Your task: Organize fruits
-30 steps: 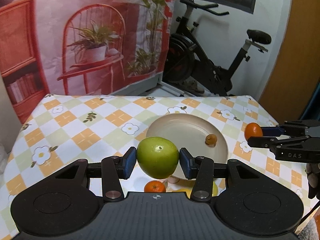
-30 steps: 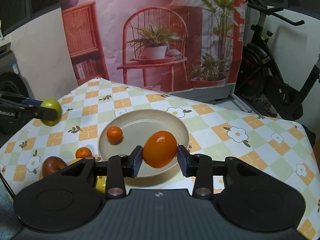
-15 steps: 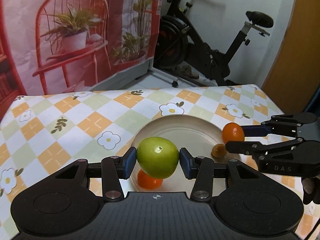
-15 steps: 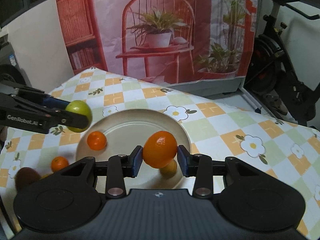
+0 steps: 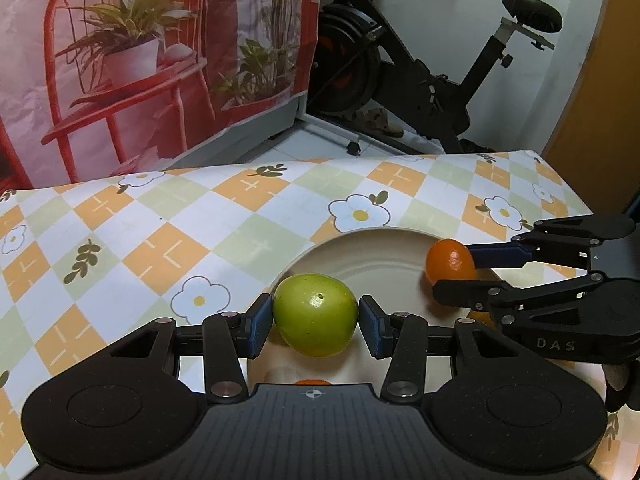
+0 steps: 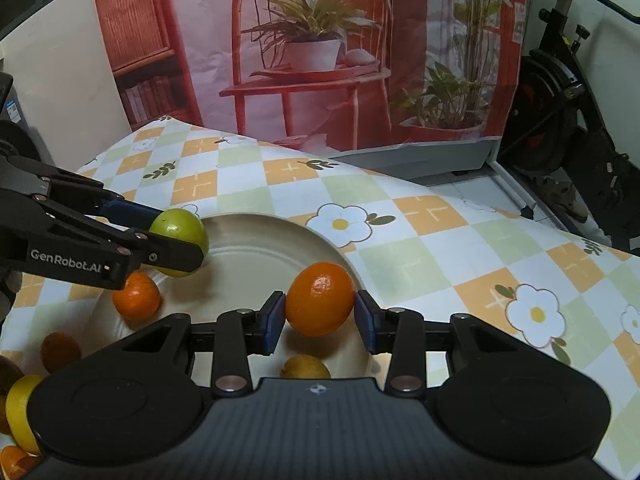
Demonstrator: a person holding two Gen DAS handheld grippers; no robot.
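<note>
Blue pads on the left fingers [image 5: 262,326] press both sides of a green apple [image 5: 315,314], so the left gripper [image 5: 316,326] is closed on it. The right gripper [image 6: 320,322] is likewise clamped on an orange [image 6: 320,298] between its own blue pads. Both fruits hang over the beige plate [image 6: 264,236], the apple toward its 9 o'clock rim and the orange toward 3 o'clock in the right wrist view, with bare plate between them. Each hand looks equally near a drop. Already in the plate are a small orange [image 6: 136,295] and a yellowish fruit [image 6: 306,366], the latter just below the held orange, so I would set that one down slightly aside. More fruit [image 6: 60,350] waits on the checked worktop [image 6: 420,240] at 8 o'clock.
</note>
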